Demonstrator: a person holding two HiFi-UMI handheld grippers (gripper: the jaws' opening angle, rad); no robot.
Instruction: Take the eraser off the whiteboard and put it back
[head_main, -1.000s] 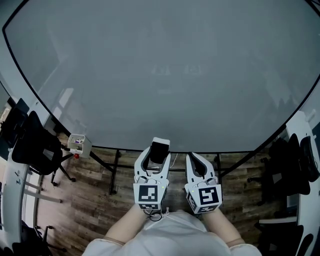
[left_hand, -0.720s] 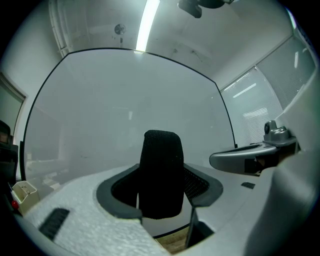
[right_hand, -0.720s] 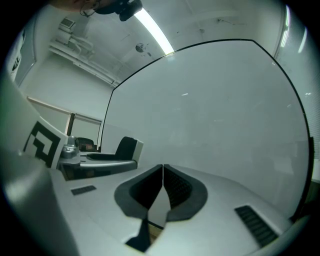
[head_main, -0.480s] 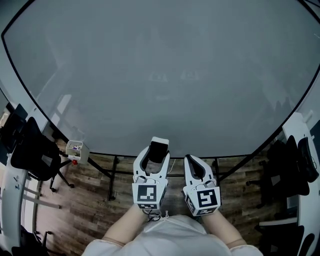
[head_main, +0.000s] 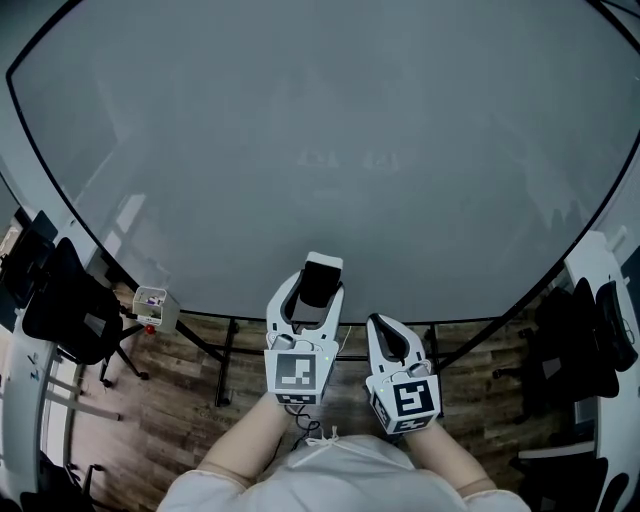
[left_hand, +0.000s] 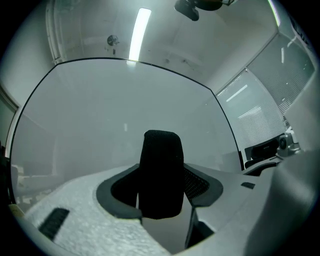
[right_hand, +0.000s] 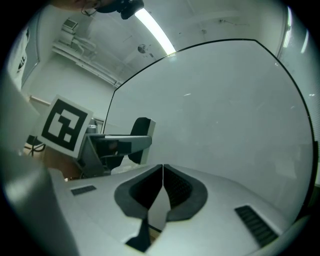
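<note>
Left gripper (head_main: 316, 292) pinches the eraser (left_hand: 160, 172), which projects toward the whiteboard (head_main: 320, 150) ahead. Right gripper (right_hand: 162, 175) is pressed together, empty.

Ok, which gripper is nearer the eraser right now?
Left. The left gripper has the eraser clamped between its jaws, in front of the whiteboard. The right gripper sits beside it, jaws shut on nothing, not touching the eraser.

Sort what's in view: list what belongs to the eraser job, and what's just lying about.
Job in hand:
eraser, gripped in the left gripper; whiteboard; right gripper, shut and empty.

Lying about:
left black chair; right black chair; small white box by the board's stand.
</note>
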